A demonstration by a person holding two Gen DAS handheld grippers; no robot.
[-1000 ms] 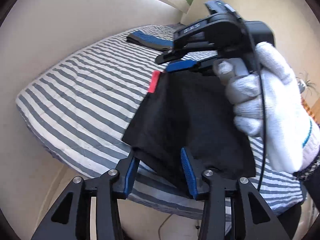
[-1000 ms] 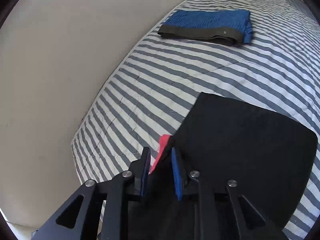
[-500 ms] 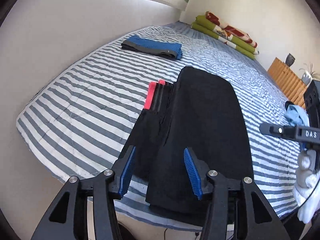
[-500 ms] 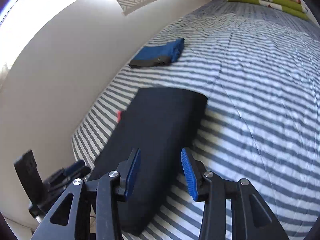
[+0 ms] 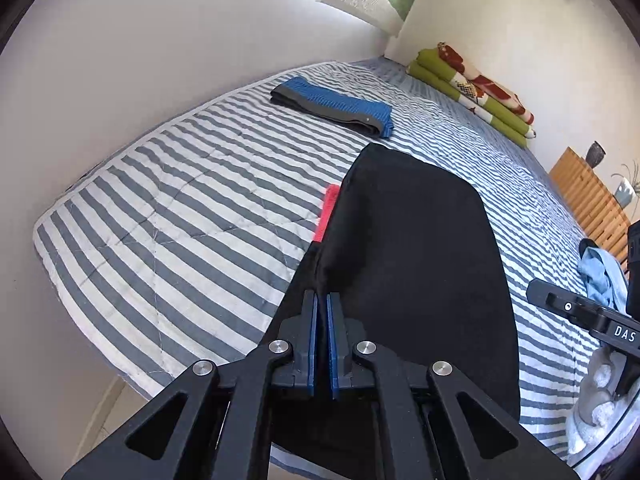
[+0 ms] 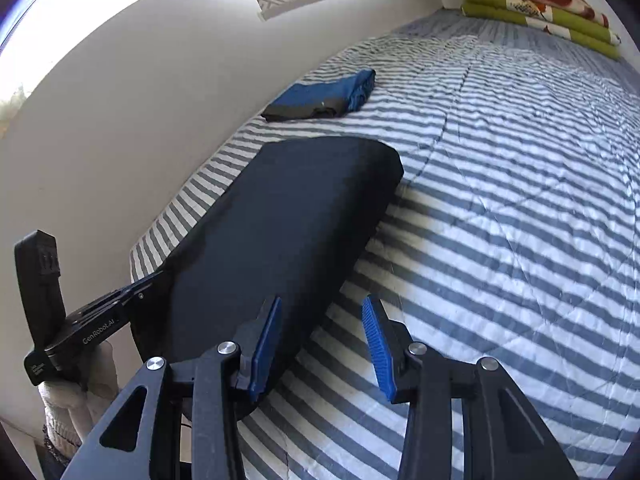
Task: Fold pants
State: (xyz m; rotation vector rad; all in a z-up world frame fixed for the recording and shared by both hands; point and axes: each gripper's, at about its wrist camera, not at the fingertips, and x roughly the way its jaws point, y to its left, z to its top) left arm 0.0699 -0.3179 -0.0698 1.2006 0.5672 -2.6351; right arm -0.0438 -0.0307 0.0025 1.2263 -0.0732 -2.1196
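A striped grey-and-white quilt [image 5: 192, 200] covers the bed and serves as the landmark: on it, toward the wall side, lies a folded blue-and-grey garment [image 5: 336, 106], flat and well apart from anything else. At the quilt's far end a stack of folded green blankets with a red-and-white pattern [image 5: 476, 92] rests against the wall. Beyond the quilt's right edge stands a slatted wooden cabinet [image 5: 588, 196] bearing a dark vase [image 5: 596, 155], and a crumpled light-blue cloth [image 5: 600, 276] lies near that same edge.

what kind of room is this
Most likely a bedroom: a bed with a striped quilt, folded green blankets stacked at its far end by the wall, and black pants laid out for folding.
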